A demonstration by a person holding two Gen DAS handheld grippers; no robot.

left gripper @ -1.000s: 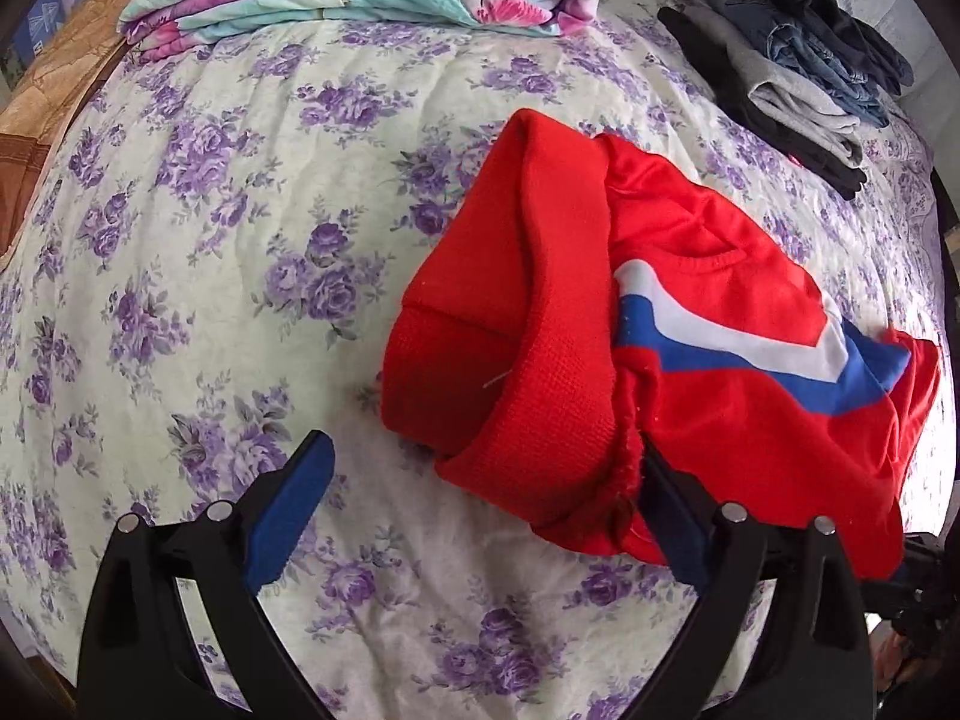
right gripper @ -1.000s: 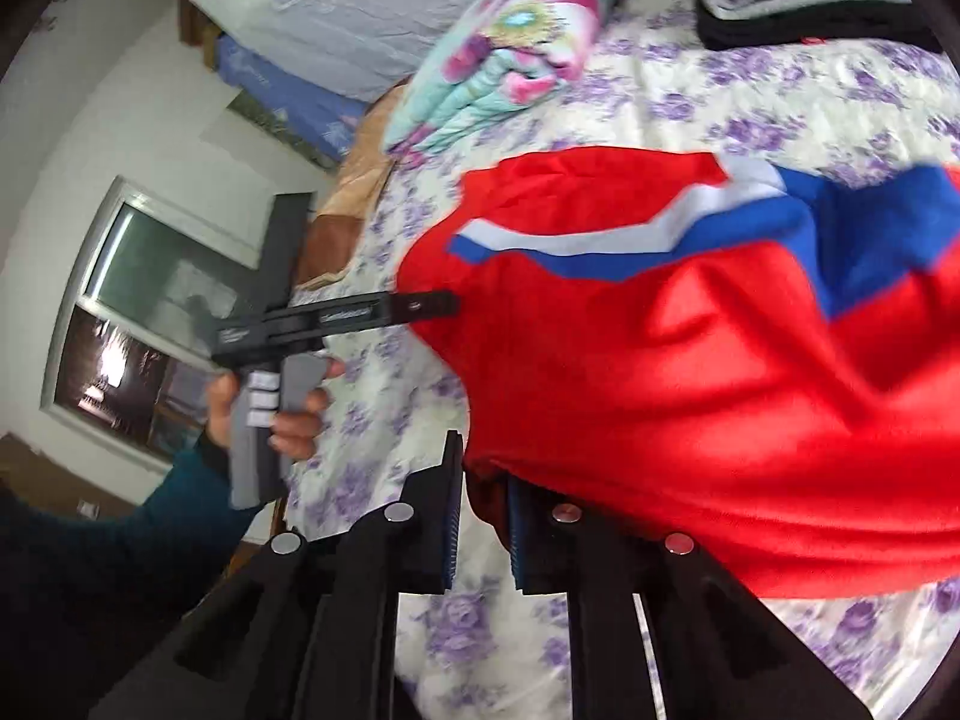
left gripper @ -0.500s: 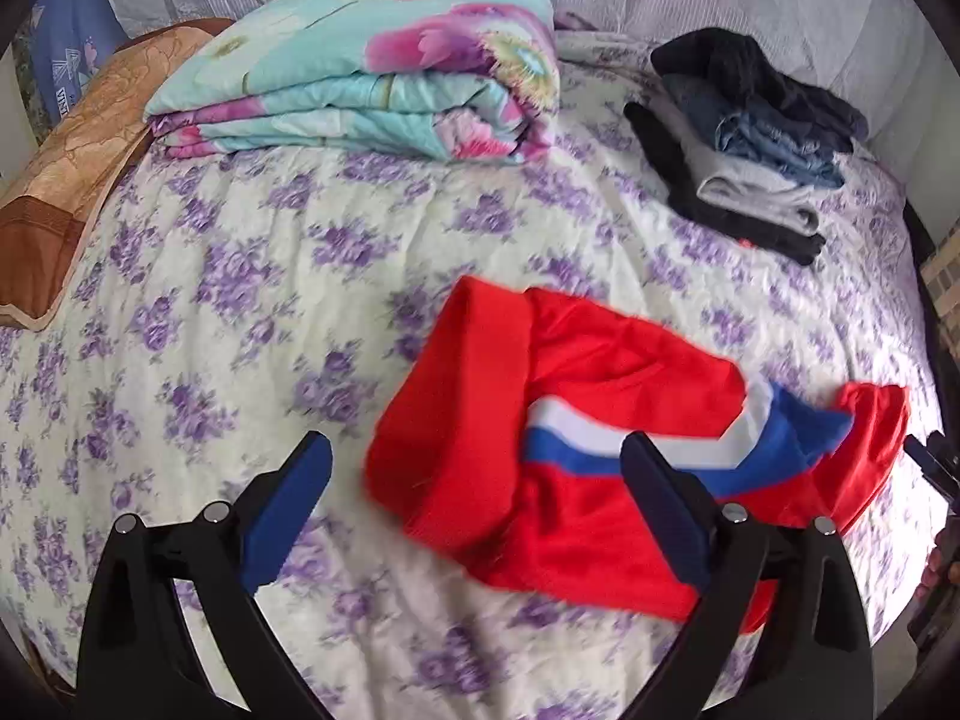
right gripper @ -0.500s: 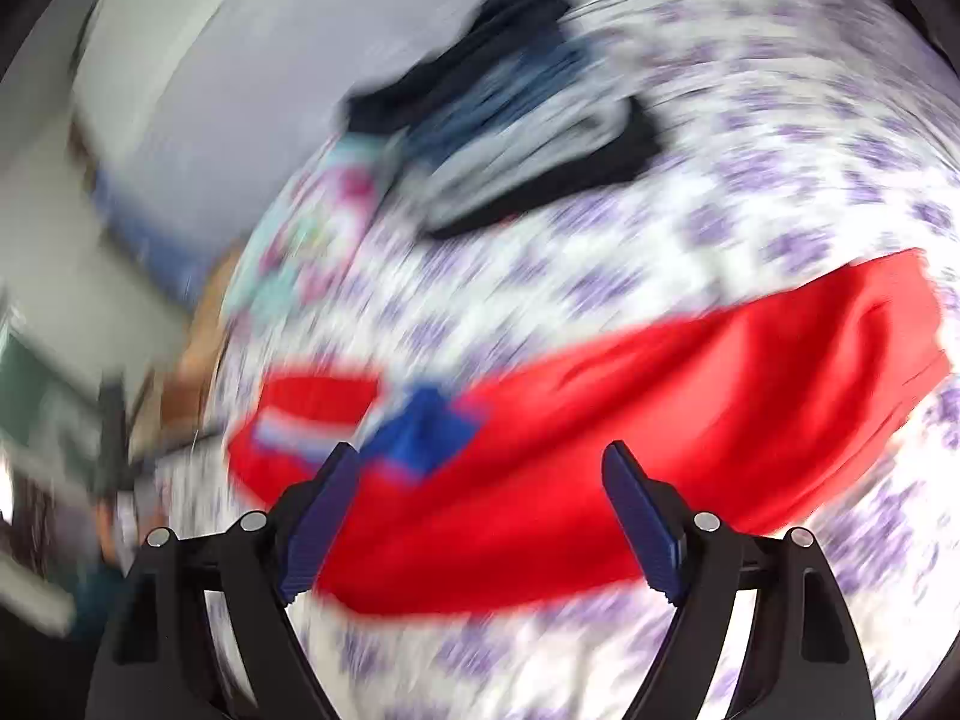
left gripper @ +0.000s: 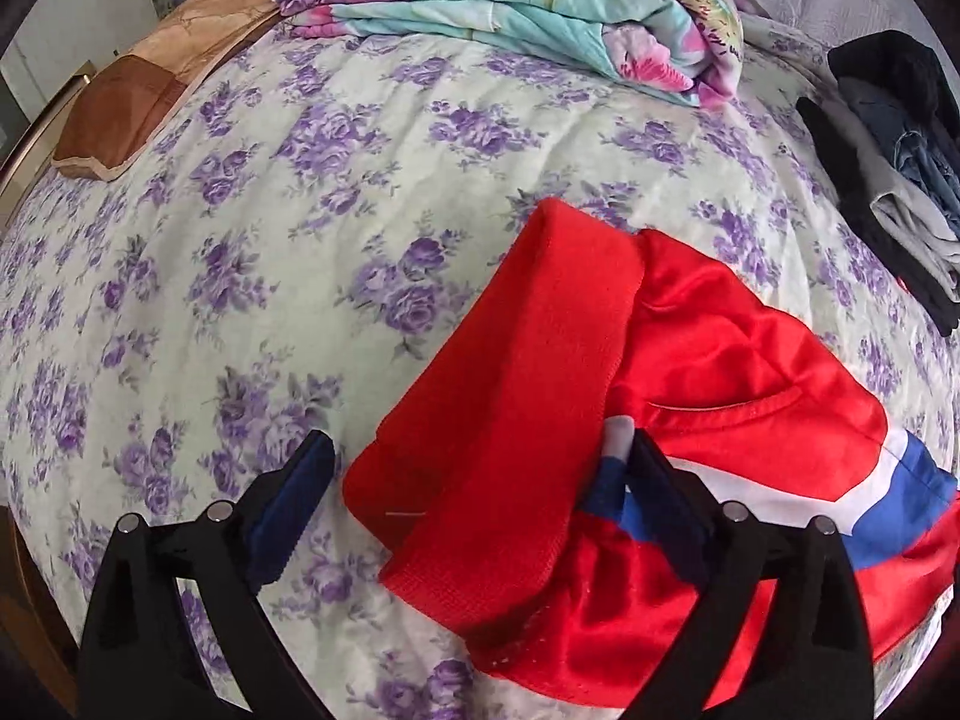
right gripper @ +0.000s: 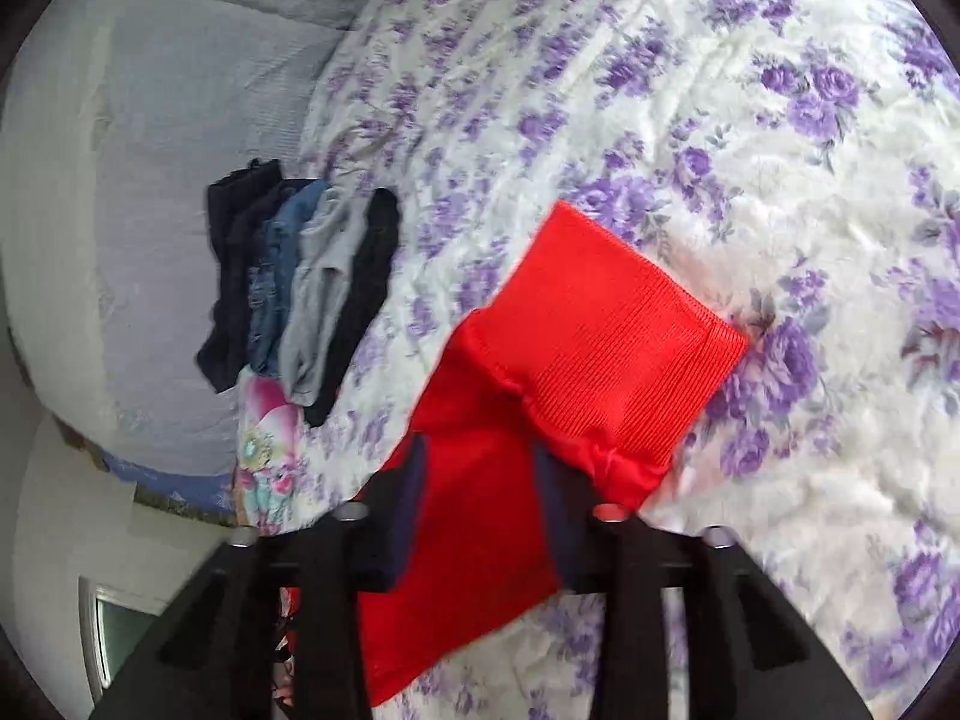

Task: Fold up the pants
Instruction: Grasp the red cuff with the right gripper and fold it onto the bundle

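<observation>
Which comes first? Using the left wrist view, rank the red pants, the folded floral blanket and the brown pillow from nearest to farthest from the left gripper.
1. Red pants, lying between the left gripper's fingers.
2. Brown pillow, far left on the bed.
3. Folded floral blanket, far top; close to the pillow's rank, so uncertain.

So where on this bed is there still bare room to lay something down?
The widest bare stretch of floral bedspread lies between the red pants, the folded quilt and the brown pillow. The far right is crowded: a stack of dark clothes sits close behind the pants.

Bright even daylight, fisheye-bent edges, right view slightly blurred
</observation>
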